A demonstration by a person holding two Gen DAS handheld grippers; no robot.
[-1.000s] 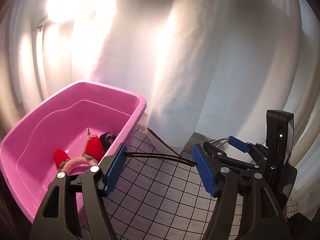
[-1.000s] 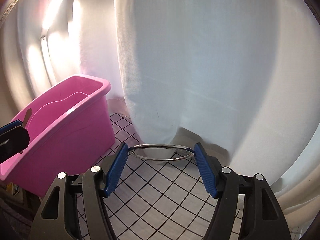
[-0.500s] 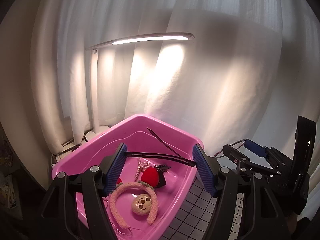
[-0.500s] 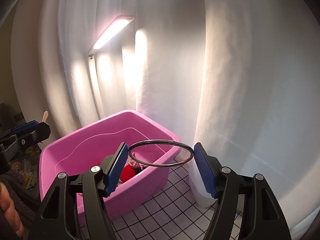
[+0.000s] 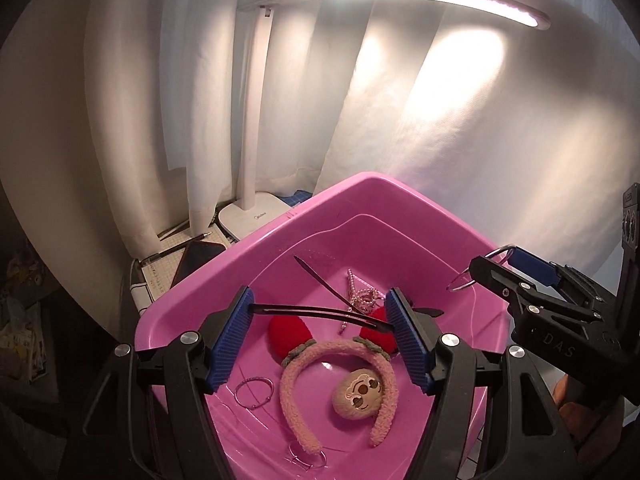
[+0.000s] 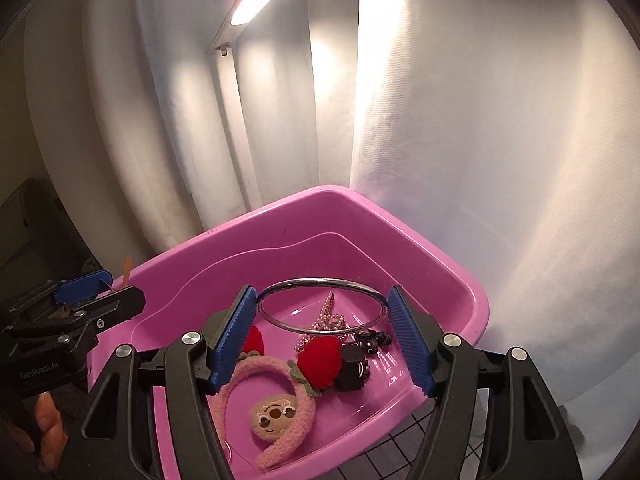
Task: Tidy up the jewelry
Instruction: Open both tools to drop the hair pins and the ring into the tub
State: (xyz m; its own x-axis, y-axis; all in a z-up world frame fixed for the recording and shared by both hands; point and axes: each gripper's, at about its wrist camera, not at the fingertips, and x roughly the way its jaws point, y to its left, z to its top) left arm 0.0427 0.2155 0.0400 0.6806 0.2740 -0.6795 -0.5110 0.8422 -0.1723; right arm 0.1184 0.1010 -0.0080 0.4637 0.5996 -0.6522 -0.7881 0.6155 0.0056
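— How many bins?
— One pink tub (image 5: 192, 304).
— And headbands?
— Two: one fuzzy pink headband (image 5: 340, 364) lying in the tub, and one thin black headband (image 5: 316, 313) between the left tongs (image 5: 320, 340).
— Bangles?
— One large metal bangle (image 6: 320, 305) in the right tongs (image 6: 320, 338). Two small wire bracelets (image 5: 254, 391) lie on the tub floor.
— Beads?
— One pearl strand (image 5: 360, 298).
— Red pompoms?
— Two (image 5: 290, 332).
— Plush faces?
— One (image 5: 360, 392).
— Outside the tub?
— One lamp (image 5: 256, 128), one phone (image 5: 196, 258).
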